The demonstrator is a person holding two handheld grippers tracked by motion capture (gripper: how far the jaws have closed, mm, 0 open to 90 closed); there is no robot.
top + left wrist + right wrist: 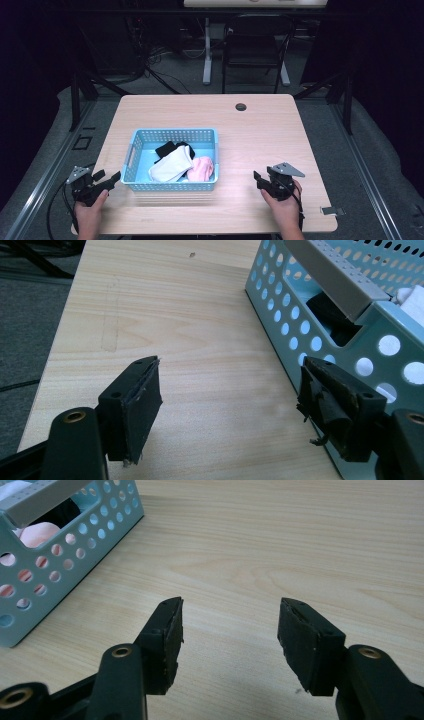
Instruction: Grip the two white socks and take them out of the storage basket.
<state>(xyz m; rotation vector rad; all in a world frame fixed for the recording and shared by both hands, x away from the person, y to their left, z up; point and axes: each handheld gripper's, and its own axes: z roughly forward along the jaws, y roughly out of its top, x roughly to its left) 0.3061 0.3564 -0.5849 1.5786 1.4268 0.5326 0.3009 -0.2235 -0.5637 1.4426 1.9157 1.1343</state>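
Pale wood table [260, 135], blue perforated basket [172, 136] left of centre w/ white [172, 164], pink [201, 169] and black [167, 148] cloth items inside. Left claw [103, 182] wide, empty, just beside basket's left wall. Right claw [261, 181] wide, empty, well apart. Prob. pre-grasp stage; next move likely needs a claw lifted over the rim.

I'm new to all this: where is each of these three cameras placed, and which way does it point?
High view: above the person's side, looking forward and down on the table; both hands, left tongs and right tongs show.
Left gripper view: rides the left tongs, looking along its open jaws at the blue basket.
Right gripper view: rides the right tongs, open jaws over bare wood, basket at upper left.
All three share the basket.
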